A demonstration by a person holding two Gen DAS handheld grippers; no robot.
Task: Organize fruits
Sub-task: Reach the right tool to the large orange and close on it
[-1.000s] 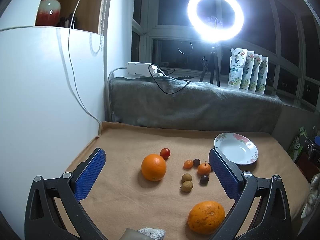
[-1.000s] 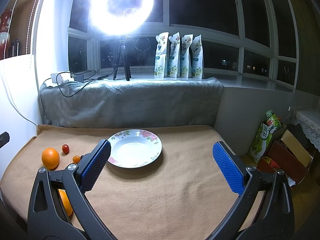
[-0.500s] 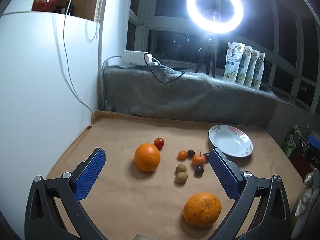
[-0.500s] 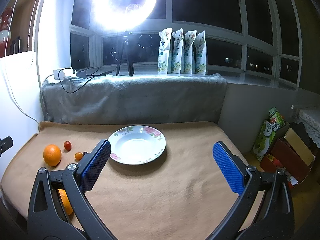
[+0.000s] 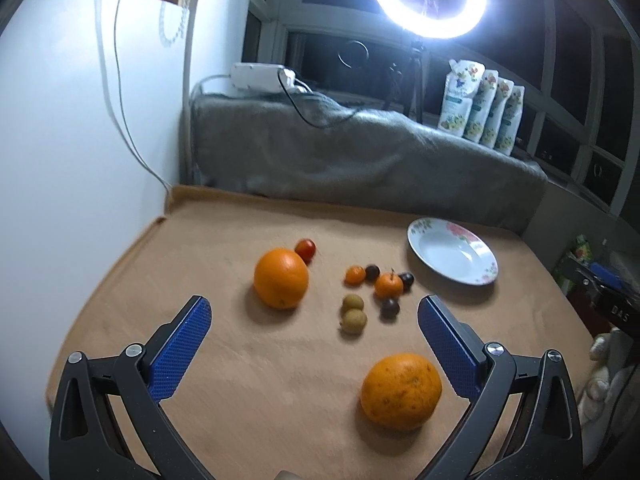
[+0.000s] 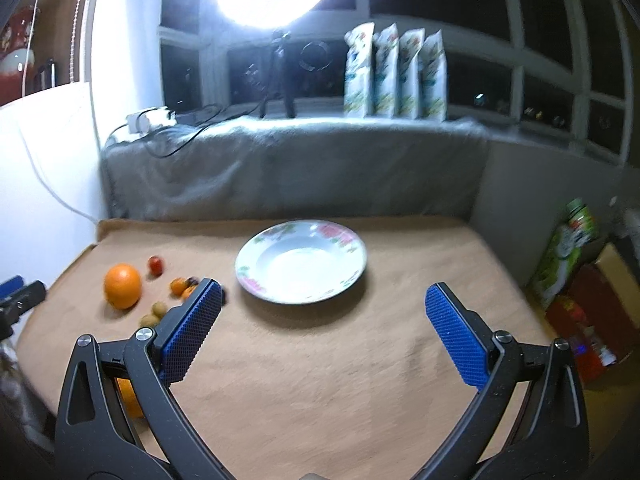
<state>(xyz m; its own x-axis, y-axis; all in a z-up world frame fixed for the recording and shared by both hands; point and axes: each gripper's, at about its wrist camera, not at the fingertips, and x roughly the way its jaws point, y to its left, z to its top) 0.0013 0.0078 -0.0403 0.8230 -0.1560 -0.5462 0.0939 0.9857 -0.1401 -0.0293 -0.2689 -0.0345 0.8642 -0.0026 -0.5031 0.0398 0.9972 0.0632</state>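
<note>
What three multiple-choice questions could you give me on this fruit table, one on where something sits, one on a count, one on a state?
1. Where is the red cherry tomato?
A. On the plate
B. Just behind the far large orange
C. Between the left gripper's fingers

2. How many large oranges lie on the tan cloth?
A. One
B. Two
C. Four

3. What is the state of the floral plate?
A. Empty
B. Full of fruit
C. Upside down

Answers: 1 B, the tomato sits against that orange's far side. 2 B, the far one plus the near large orange. 3 A, its white bowl shows bare and upright, while the left gripper and right gripper both hang open, holding nothing.
</note>
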